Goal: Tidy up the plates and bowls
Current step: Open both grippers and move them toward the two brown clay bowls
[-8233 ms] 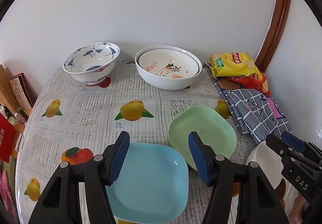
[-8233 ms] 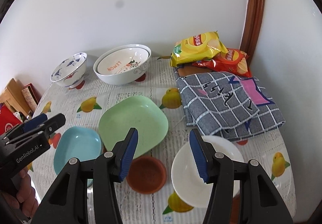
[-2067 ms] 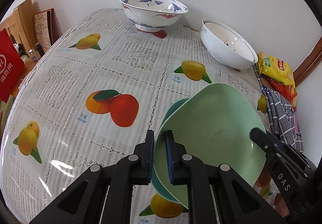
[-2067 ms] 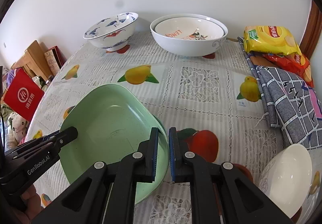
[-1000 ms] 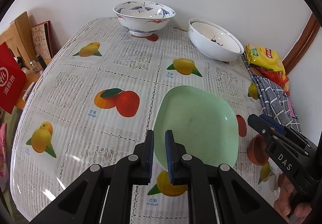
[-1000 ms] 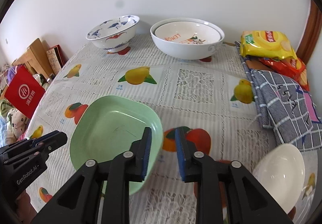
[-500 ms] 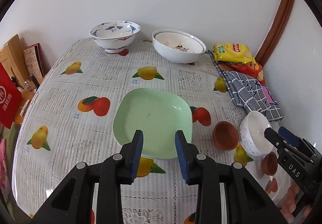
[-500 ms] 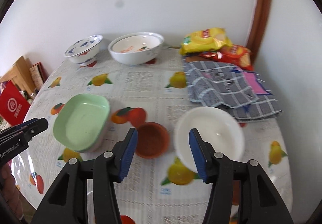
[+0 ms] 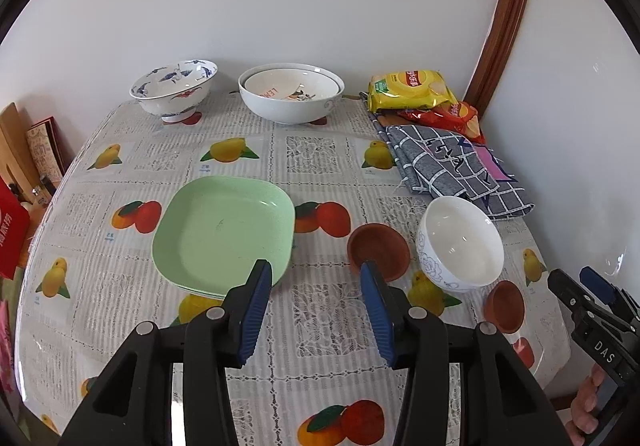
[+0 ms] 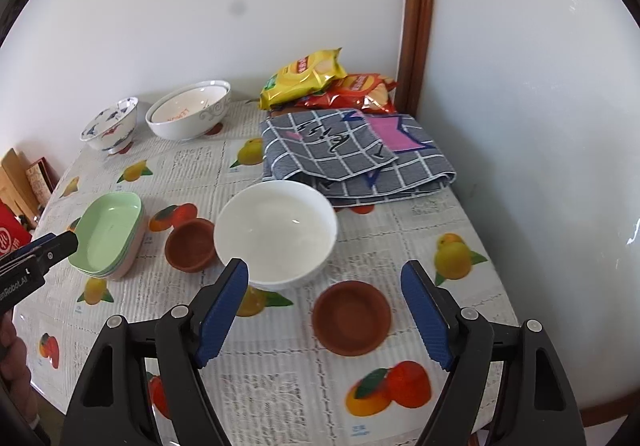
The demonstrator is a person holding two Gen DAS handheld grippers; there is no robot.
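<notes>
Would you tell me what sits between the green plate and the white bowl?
A small brown dish on the tablecloth, between green plate and white bowl; both wrist views show it.

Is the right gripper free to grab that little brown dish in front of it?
Probably yes: the right gripper is empty, jaws opening, and the brown dish sits uncovered just beyond them.

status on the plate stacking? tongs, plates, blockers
Left tongs and right tongs both opening, nothing between them. Green plate sits stacked on other plates. White bowl, two brown saucers loose; nothing blocking.
</notes>
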